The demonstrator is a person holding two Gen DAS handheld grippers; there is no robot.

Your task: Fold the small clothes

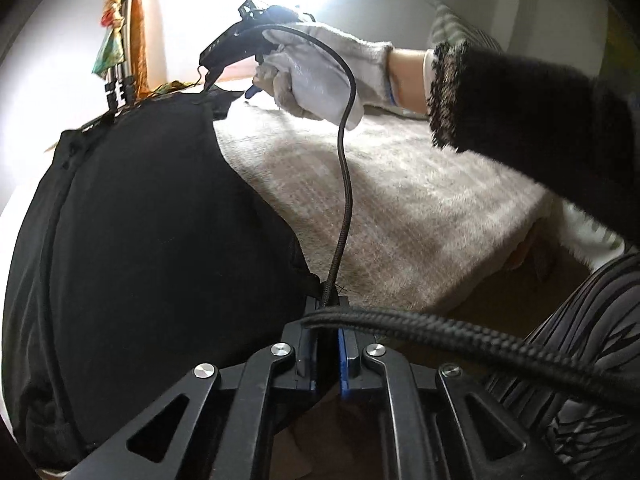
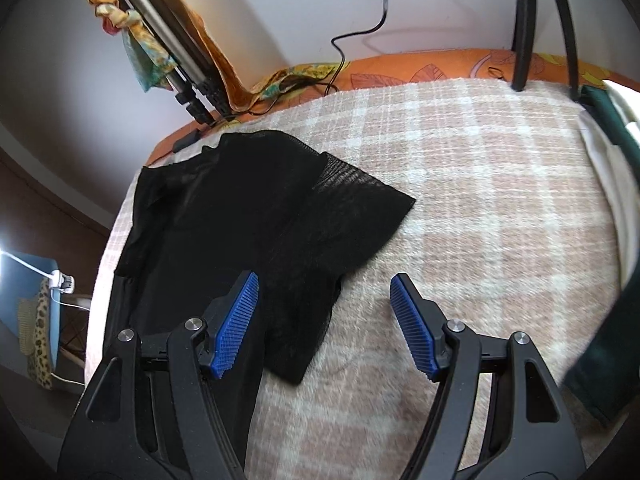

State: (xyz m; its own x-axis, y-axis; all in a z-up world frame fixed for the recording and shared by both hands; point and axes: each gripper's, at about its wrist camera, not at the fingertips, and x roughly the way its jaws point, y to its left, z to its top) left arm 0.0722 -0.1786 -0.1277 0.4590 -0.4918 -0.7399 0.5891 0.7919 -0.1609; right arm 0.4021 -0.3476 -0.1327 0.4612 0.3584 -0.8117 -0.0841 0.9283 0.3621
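A black sheer short-sleeved top (image 2: 224, 208) lies spread on a beige plaid blanket (image 2: 480, 180). My right gripper (image 2: 324, 280) hangs open just above the top's right edge, its left blue pad (image 2: 236, 320) over the fabric and the right pad over bare blanket. In the left wrist view the top (image 1: 160, 220) fills the left side. My left gripper (image 1: 329, 312) is shut, with the top's near edge pinched at its tips. A gloved hand (image 1: 320, 76) holds the right gripper (image 1: 232, 84) at the garment's far end.
A braided cable (image 1: 460, 340) crosses my left gripper. Folded tripod legs (image 2: 172, 52) and a patterned cloth lean at the back left on an orange sheet (image 2: 400, 68). Dark green fabric (image 2: 608, 344) lies at the right edge. A blue stool (image 2: 36, 280) stands beside the bed.
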